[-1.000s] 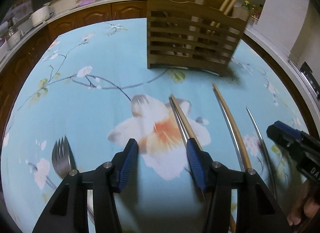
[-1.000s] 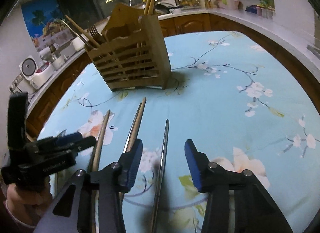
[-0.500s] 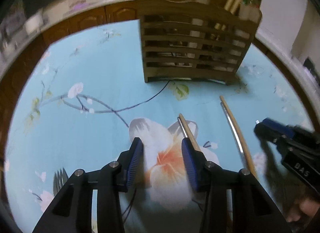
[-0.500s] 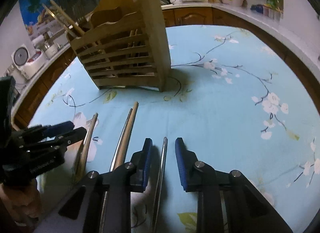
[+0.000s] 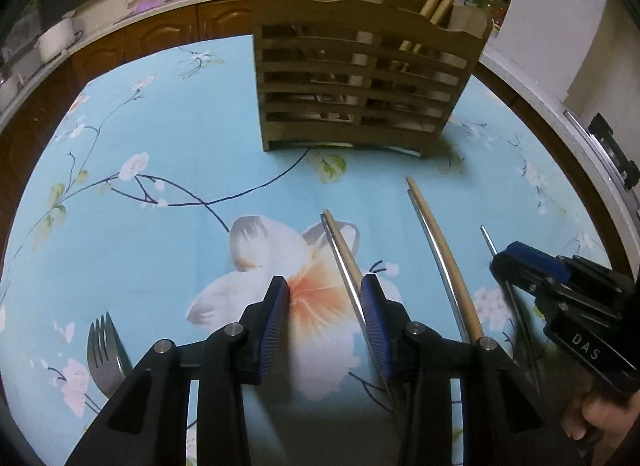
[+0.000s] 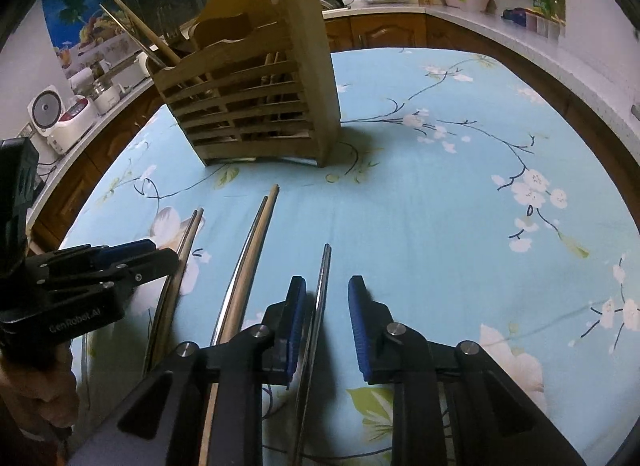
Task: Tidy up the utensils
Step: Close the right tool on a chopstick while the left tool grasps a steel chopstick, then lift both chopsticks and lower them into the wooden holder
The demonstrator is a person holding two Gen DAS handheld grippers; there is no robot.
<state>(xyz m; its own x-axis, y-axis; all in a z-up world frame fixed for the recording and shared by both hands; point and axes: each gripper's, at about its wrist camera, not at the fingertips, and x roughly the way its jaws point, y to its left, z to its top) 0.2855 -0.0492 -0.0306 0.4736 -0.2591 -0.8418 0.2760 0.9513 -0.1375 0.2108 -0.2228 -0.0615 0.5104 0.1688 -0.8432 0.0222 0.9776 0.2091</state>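
A slatted wooden utensil holder [image 5: 356,93] stands on the blue floral tablecloth, with chopsticks sticking out of it; it also shows in the right wrist view [image 6: 256,105]. Loose chopsticks lie in front of it: a wood and metal pair [image 5: 340,254], a second pair [image 5: 436,246] and a single metal chopstick [image 6: 322,286]. My left gripper [image 5: 325,322] is open, its right finger beside the first pair. My right gripper [image 6: 326,326] is open around the single metal chopstick, low over the cloth. A fork [image 5: 105,350] lies at the left.
The table edge [image 6: 580,105] curves round behind the holder. Kitchen counters with a rice cooker [image 6: 56,117], pots and bottles lie beyond it. The other hand-held gripper shows in each view: the right one [image 5: 560,294] and the left one [image 6: 80,278].
Both grippers narrowed, then the right one opened a little again around the single metal chopstick. The left gripper shifted right and forward towards the first chopstick pair. The right gripper lowered.
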